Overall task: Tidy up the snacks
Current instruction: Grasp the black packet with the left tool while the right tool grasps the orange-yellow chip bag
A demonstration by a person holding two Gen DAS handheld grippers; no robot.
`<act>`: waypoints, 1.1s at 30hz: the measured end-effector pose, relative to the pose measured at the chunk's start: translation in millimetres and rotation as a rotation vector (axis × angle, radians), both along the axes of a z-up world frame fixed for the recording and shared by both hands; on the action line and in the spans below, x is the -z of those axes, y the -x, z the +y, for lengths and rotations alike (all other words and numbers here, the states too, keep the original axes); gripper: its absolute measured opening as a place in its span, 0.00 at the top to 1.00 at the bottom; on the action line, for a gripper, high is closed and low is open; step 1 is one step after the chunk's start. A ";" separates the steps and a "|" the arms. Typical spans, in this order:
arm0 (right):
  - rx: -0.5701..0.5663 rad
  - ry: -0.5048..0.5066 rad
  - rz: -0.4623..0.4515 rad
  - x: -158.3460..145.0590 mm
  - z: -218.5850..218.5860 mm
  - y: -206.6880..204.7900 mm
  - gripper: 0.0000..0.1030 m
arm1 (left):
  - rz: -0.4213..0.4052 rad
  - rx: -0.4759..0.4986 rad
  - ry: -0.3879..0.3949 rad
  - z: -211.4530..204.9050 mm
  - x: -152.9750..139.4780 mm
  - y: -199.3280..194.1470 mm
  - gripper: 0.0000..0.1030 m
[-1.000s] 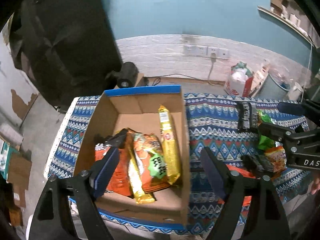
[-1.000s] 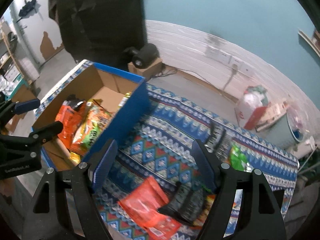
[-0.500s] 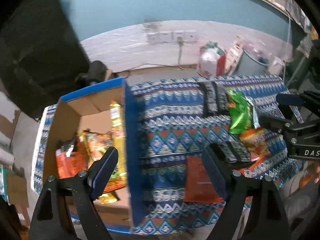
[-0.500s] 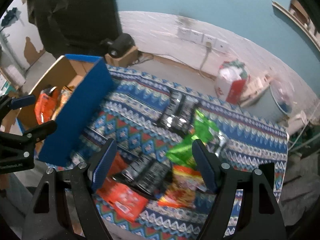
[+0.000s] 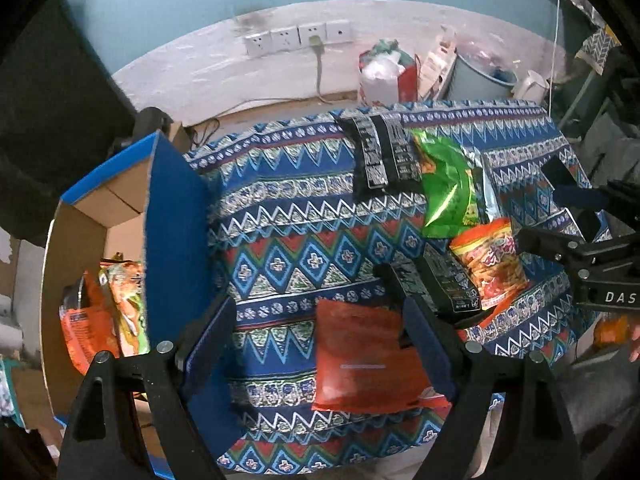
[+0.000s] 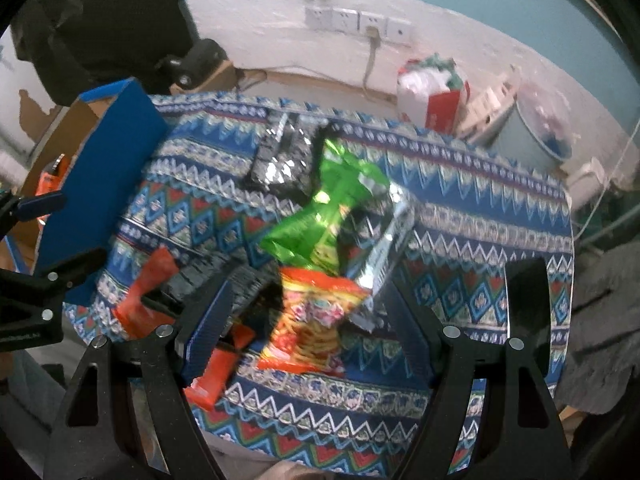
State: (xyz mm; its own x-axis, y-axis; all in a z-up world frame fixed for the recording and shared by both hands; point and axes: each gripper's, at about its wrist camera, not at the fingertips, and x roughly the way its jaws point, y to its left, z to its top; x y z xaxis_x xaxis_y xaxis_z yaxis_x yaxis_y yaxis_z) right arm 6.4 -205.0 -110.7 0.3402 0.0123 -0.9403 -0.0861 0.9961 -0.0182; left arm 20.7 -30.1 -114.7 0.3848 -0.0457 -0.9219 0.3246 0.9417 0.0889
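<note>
L fingers (image 5: 424,336) spread over red packet (image 5: 364,364), R fingers (image 6: 208,320) spread over orange snack bag (image 6: 316,320), box (image 5: 176,216) at left

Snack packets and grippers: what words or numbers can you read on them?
"DAS": white letters on the black right gripper, cut off by the picture's edge.
Black foil packets: white print, too small to read.
Flat red-orange pouch: a white line, too blurred.
Green crinkly bag: unreadable.

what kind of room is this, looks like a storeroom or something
Probably a spare or utility room in a home, not a kitchen: bare wall with a row of sockets, a patterned cloth over the table, and bags and a bucket piled on the floor behind.
</note>
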 end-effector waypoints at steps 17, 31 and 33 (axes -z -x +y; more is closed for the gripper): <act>0.055 -0.012 0.157 67.0 -19.4 -7.2 0.26 | 0.136 0.004 -0.002 -18.9 50.7 -22.1 0.16; 0.009 -0.010 0.217 105.7 -7.9 -9.6 0.30 | 0.191 0.011 0.041 -37.1 58.1 -29.3 0.16; -0.007 -0.021 0.222 106.9 -6.5 -7.0 0.52 | 0.206 0.009 0.051 -40.4 59.7 -29.5 0.16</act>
